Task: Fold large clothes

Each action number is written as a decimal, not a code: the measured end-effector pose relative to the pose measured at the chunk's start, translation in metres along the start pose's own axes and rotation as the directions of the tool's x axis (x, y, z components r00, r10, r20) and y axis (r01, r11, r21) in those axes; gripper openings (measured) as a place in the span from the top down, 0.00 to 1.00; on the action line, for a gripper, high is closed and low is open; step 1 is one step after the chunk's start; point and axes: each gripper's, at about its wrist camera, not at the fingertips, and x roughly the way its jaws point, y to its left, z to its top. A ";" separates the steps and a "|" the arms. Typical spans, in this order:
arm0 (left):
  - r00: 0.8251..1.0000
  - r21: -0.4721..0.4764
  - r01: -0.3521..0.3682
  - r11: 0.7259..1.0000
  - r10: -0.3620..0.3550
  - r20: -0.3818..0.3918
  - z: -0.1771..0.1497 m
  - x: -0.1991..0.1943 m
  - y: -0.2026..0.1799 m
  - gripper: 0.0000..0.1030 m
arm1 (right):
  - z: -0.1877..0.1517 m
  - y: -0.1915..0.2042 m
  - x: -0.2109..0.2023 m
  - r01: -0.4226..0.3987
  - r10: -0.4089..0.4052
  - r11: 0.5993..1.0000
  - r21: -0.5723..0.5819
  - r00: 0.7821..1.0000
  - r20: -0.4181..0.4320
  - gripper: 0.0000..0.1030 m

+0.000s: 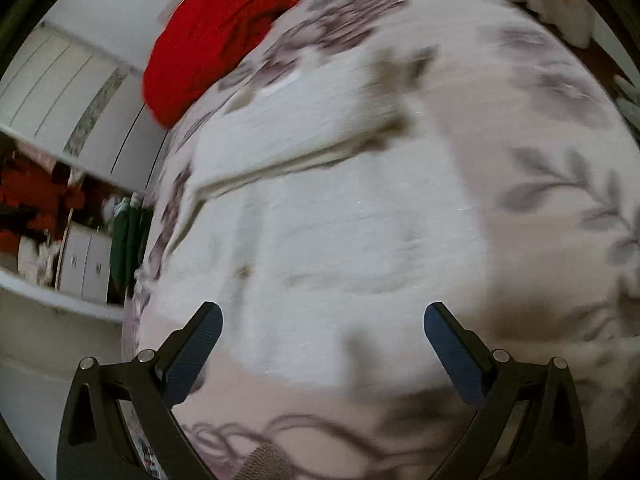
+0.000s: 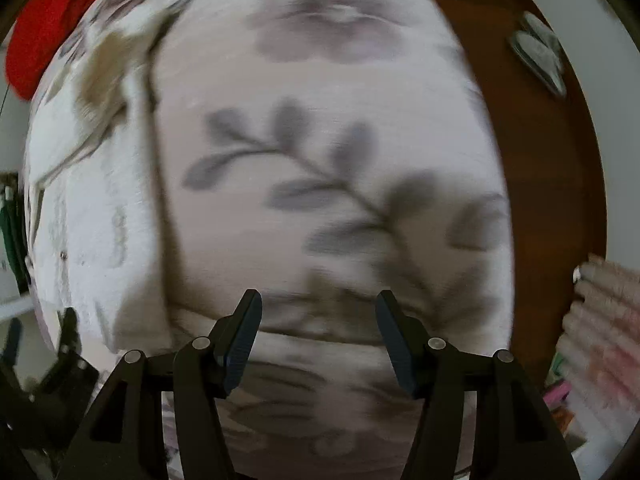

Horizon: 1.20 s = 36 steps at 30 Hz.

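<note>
Open bed [image 2: 320, 92], clutter at the edges: below the right tool [image 2: 318, 332], whose jaws stand apart with nothing between them, the leaf-print bedspread lies flat and bare, offering free passage. To its left a white garment [image 2: 92, 208] covers the bed; its folded edge forms a low ridge. The left tool [image 1: 323, 344], jaws wide and empty, hangs over that garment [image 1: 320, 220], with clear cloth ahead. A red heap [image 1: 212, 36] blocks the far left corner of the bed. Beyond the bed's left edge stand shelves [image 1: 60, 296] and hanging green clothes [image 1: 128, 240]. On the right, a wooden floor strip [image 2: 532, 160] holds slippers [image 2: 540, 56] and stacked fabric [image 2: 600, 320].
</note>
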 end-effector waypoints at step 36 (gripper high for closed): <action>0.987 -0.188 0.159 0.969 -0.154 0.045 0.002 0.064 0.084 0.91 | 0.258 0.219 0.103 -0.671 0.674 0.739 0.062 0.736 -0.066 0.76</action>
